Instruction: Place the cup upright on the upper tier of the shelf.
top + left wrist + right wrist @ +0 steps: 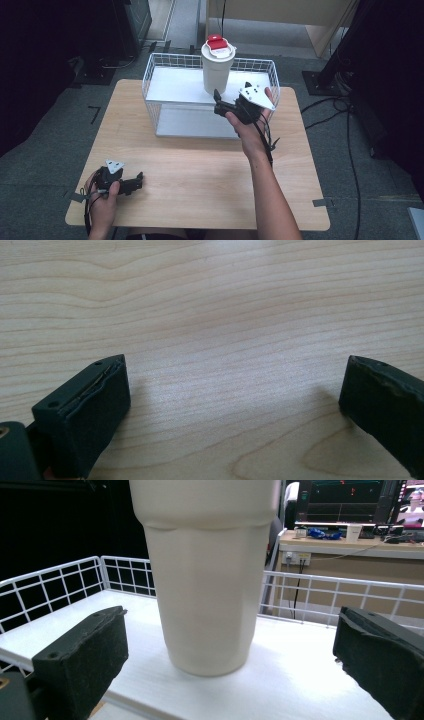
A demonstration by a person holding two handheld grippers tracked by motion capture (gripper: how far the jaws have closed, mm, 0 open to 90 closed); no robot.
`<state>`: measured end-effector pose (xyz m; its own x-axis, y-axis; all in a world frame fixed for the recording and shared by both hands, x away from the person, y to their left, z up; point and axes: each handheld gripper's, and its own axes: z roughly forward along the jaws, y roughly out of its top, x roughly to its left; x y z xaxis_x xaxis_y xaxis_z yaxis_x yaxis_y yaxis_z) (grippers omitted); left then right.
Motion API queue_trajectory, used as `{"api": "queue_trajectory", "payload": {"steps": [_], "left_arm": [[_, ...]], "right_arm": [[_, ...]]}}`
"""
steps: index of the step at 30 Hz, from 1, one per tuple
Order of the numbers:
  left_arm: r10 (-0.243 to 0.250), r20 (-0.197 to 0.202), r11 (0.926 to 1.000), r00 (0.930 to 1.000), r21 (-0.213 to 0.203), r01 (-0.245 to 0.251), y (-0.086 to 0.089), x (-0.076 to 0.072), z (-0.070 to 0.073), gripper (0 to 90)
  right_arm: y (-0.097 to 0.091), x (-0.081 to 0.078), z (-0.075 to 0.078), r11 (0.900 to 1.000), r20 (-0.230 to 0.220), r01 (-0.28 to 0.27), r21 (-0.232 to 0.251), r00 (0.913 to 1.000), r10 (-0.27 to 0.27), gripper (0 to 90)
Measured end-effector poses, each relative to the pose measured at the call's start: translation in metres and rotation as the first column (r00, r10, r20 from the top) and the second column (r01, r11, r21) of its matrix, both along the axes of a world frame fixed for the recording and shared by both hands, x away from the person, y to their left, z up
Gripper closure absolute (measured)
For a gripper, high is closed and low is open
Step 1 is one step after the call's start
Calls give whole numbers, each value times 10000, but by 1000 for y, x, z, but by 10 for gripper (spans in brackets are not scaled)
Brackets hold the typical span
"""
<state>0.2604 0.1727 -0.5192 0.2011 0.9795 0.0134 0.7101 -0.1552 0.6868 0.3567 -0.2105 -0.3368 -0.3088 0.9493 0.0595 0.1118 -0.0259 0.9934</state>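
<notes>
Risk sits mostly with the cream tumbler (217, 67), which stands upright on the white shelf (175, 82) inside the wire basket (150, 75), toward 12 o'clock on the wooden table (200, 170). It is tall, narrow at the foot, and capped by a lid with a red tab (218, 43), so it looks top-heavy. Your right gripper (216, 100) hovers just in front of it at about 1 o'clock, jaws spread wide; in the right gripper view the tumbler (205, 575) fills the gap between them with room on both sides, and nothing is touching yet.

If you close low on the tapered base, the smooth wall may squirt upward out of the pads, or the tumbler may tip away toward the basket's far rail. Closing off-centre is the other hazard: one pad would land first and shove the tumbler sideways across the slick shelf before the second pad arrives. Watch the basket's front rim too; your jaws come in close above it, and a dip of the wrist could catch the wire and jolt the whole basket.

Your left gripper (131, 183) rests on the table near 7 o'clock, well apart from the basket, jaws also apart over bare wood (215, 340) and holding nothing.
</notes>
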Motion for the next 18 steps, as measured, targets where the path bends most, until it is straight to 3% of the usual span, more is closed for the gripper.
{"api": "queue_trajectory", "payload": {"steps": [18], "left_arm": [[-8,-2,10000,10000,10,8,0,0,0,5]], "right_arm": [[-43,-54,-24,9994,-196,343,57,9992,-342,11]]}}
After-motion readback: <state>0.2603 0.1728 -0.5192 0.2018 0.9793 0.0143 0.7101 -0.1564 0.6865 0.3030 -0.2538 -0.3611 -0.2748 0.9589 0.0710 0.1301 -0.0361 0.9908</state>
